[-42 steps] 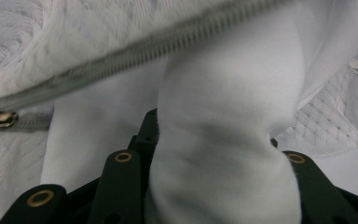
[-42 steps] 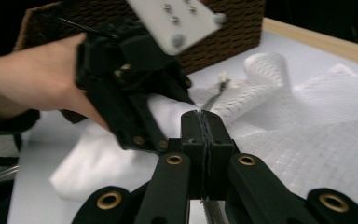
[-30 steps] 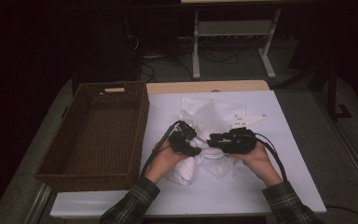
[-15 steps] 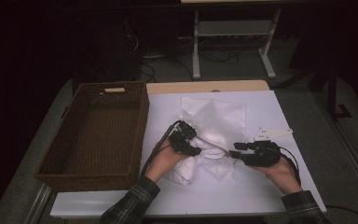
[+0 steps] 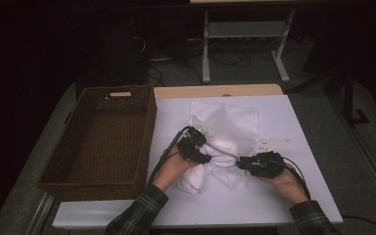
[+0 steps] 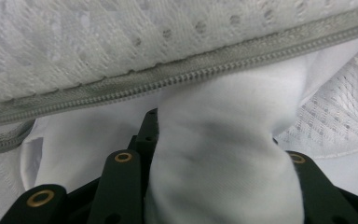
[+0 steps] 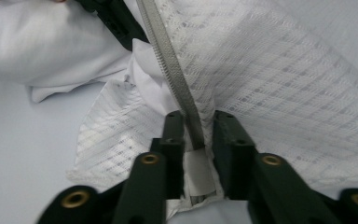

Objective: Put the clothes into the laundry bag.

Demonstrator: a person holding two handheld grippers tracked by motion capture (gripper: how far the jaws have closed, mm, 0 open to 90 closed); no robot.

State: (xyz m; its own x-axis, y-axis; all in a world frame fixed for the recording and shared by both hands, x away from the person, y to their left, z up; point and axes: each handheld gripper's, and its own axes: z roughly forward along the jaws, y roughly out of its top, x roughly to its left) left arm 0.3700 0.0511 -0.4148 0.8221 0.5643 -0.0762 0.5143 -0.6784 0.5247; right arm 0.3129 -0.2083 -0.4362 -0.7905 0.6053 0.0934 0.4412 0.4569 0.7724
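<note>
A person seated at the lower edge of the high view works a white mesh laundry bag lying at centre frame on a white table, a gripper in each hand. The left gripper, just left of centre, is clamped on a thick bunch of plain white cloth; in the left gripper view that bunch rises between the two black jaws at the bottom and runs up under the bag's grey zipper, which crosses the frame from lower left to upper right. The right gripper, lower right of centre, has just been closing its jaws, and the right gripper view shows them narrow, pinching the end of the zipper and the mesh edge beside it at bottom centre. The bag's mesh fans out to the right of that view, while the crumpled cloth and part of the other gripper lie at upper left. A taut strip of zipper spans the gap between the two grippers in the high view. A brown wicker basket stands at the left of the table, its near wall just beside the left forearm, apart from the bag. Black cables trail from the left gripper toward the plaid sleeve.
</note>
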